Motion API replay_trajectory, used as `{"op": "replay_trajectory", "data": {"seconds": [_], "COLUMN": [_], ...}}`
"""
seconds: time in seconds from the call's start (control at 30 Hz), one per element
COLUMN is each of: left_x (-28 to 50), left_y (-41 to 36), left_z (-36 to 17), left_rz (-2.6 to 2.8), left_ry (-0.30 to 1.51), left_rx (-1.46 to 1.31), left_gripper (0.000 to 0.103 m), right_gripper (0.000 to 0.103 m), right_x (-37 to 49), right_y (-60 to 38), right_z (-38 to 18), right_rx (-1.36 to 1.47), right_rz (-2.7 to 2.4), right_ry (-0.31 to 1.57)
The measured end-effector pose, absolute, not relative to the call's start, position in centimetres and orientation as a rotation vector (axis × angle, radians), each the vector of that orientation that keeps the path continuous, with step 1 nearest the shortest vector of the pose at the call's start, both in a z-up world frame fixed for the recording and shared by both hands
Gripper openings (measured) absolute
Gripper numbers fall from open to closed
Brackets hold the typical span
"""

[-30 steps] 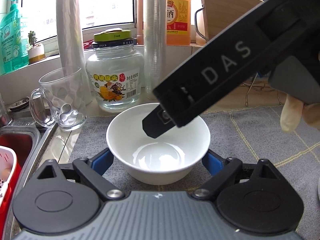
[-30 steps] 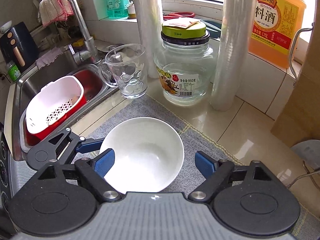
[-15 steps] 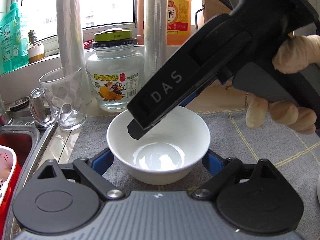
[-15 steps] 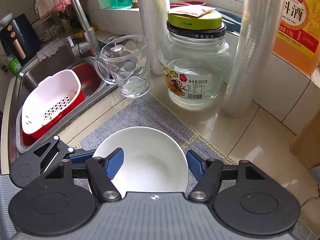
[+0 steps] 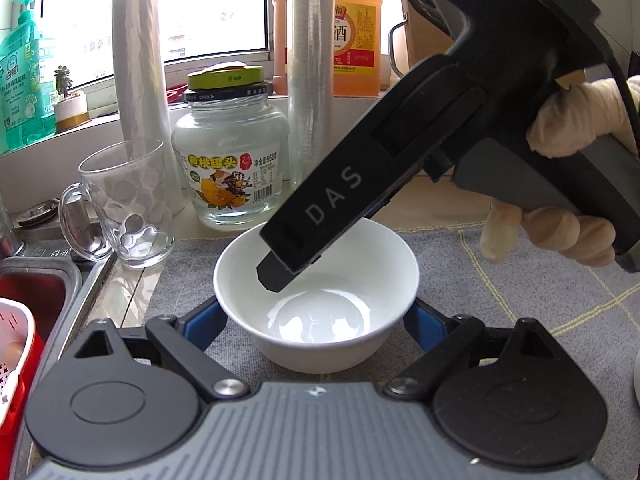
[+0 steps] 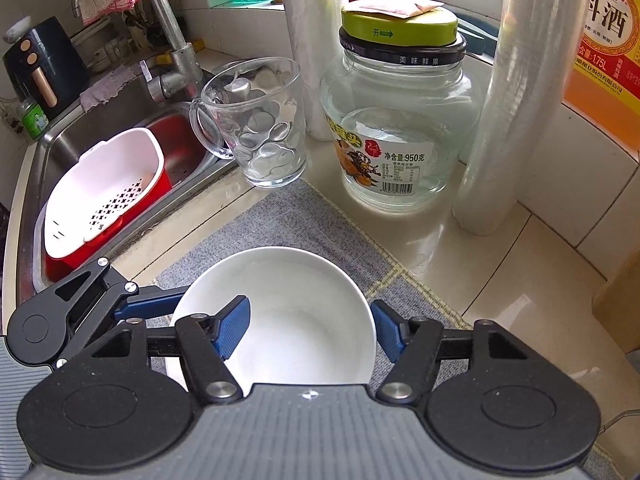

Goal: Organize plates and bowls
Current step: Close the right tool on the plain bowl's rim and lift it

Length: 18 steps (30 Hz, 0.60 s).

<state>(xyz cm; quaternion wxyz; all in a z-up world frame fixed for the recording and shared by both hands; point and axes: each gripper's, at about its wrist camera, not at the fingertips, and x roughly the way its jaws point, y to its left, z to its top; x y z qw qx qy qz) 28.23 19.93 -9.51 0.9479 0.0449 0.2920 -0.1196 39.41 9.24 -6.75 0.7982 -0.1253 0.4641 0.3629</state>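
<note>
A white bowl (image 5: 344, 276) (image 6: 304, 288) stands upright on a grey mat (image 5: 520, 300). My left gripper (image 5: 312, 320) holds it low down, one blue pad against each side of its body. In the right wrist view, one of its fingers (image 6: 148, 304) reaches the bowl's left side. My right gripper (image 6: 308, 332) comes down steeply from the right and is shut on the bowl. Its left pad (image 6: 232, 328) is inside the bowl and its right pad (image 6: 384, 332) is against the outside of the rim. In the left wrist view, only its near finger (image 5: 280, 272) shows, dipping into the bowl.
Behind the bowl stand a glass mug (image 6: 256, 128), a green-lidded glass jar (image 6: 396, 128), two rolls of film (image 6: 504, 112) and an orange bottle (image 6: 604, 32). At the left, a sink (image 6: 60, 152) holds a white strainer (image 6: 100, 192) in a red tub. A gloved hand (image 5: 560, 232) holds the right gripper.
My right gripper came lower and nearer over the bowl, and its jaws closed. Its left pad went from outside the rim to inside. The left gripper and the bowl stayed still.
</note>
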Motion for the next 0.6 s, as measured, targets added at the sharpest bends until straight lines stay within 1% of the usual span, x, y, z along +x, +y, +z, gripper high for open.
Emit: {"op": "replay_trajectory", "data": {"seconds": [0.23,0.6], "left_x": [28.1,27.1], "left_y": [19.9,19.6], "left_z": [-9.5,-8.2], "left_rz": [-0.245,-0.268], "left_ry": [0.6,0.64], "left_rx": [0.097,0.14], "left_gripper": [0.094,0.094], "right_gripper": [0.071,0.071], "right_x": [39.3,38.3], "right_y": [9.5,8.4], "right_z": [-6.7,-5.9], "right_rx": [-0.277,-0.212], "right_rz": [0.8,0.818], "right_ry": [0.998,1.018]}}
